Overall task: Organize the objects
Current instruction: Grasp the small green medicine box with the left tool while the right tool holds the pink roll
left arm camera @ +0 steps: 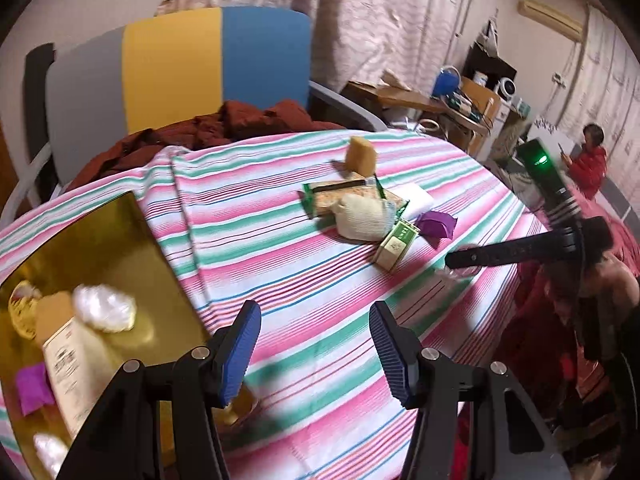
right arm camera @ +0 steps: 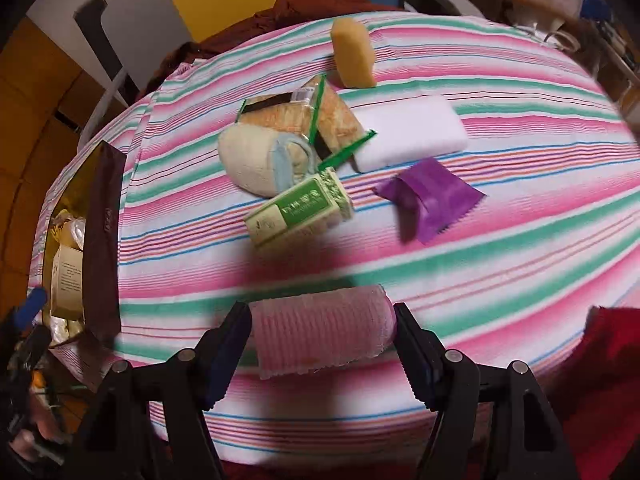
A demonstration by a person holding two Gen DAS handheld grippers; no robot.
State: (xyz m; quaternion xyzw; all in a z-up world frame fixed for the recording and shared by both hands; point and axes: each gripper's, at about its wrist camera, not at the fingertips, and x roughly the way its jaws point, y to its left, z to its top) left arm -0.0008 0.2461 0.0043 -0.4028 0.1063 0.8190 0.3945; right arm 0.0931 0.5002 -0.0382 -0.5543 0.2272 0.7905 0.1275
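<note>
**Closing on the pink roll**

Looking down my right gripper (right arm camera: 322,344), I have a pink ribbed roll (right arm camera: 322,328) lying on the striped tablecloth (right arm camera: 480,264), right between the two fingers. Its long axis runs crosswise, from one pad to the other, so the pads meet its two ends rather than its sides. Both ends look to be touching the pads, and I call that a pinch on the roll, though blur on the left one leaves me a shade unsure how firm it is.

Further out sit the rest of the things: a green box (right arm camera: 300,210) just beyond the roll, a purple packet (right arm camera: 430,196) to its right, a cream pouch (right arm camera: 256,164) resting against a green-edged snack pack (right arm camera: 304,116), a white pad (right arm camera: 412,132), and a yellow sponge (right arm camera: 354,54) standing at the far edge.

My left gripper (left arm camera: 316,354) is spread with nothing between its pads, hovering above the cloth beside the gold tin (left arm camera: 104,248), which already holds a paper box (left arm camera: 76,356) and some white wrapped bits (left arm camera: 105,308).

So the tin lies well to the left of the roll, and the right hand is the one on it. I reckon a lift and a carry leftwards comes next; gripped end to end, the soft roll could buckle.
</note>
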